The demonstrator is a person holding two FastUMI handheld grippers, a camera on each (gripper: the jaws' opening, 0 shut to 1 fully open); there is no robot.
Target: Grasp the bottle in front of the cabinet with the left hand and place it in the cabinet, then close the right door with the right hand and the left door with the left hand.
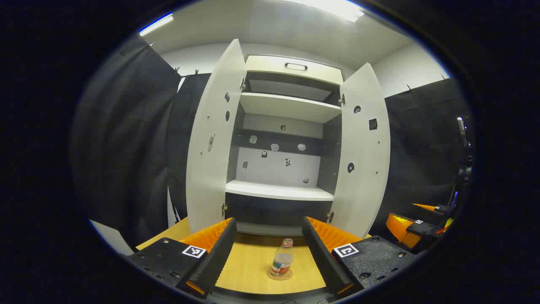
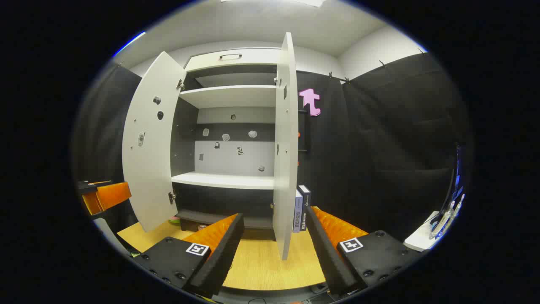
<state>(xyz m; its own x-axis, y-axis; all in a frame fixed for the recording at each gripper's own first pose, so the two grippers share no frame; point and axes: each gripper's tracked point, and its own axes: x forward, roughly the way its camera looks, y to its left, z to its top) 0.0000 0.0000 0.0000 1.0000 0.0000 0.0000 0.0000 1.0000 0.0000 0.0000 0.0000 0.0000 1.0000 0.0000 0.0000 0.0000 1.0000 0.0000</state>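
In the left gripper view, the small clear plastic bottle (image 1: 282, 264) bears a label too small to make out. The other claw (image 1: 417, 223) is cut off at the right edge. In the right gripper view, the open white right door (image 2: 285, 147) hides part of the upright boxes (image 2: 301, 209) behind it.

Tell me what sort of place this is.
Probably a staged recording booth, not a lived-in home: black cloth walls clipped up around a lone white cabinet, both doors open, on a wooden table with one bottle before it.

Clear plastic bottle (image 1: 282, 261), matt white cabinet (image 1: 287, 107), wood-grain table (image 1: 253, 266), black cloth wall (image 2: 379, 139)
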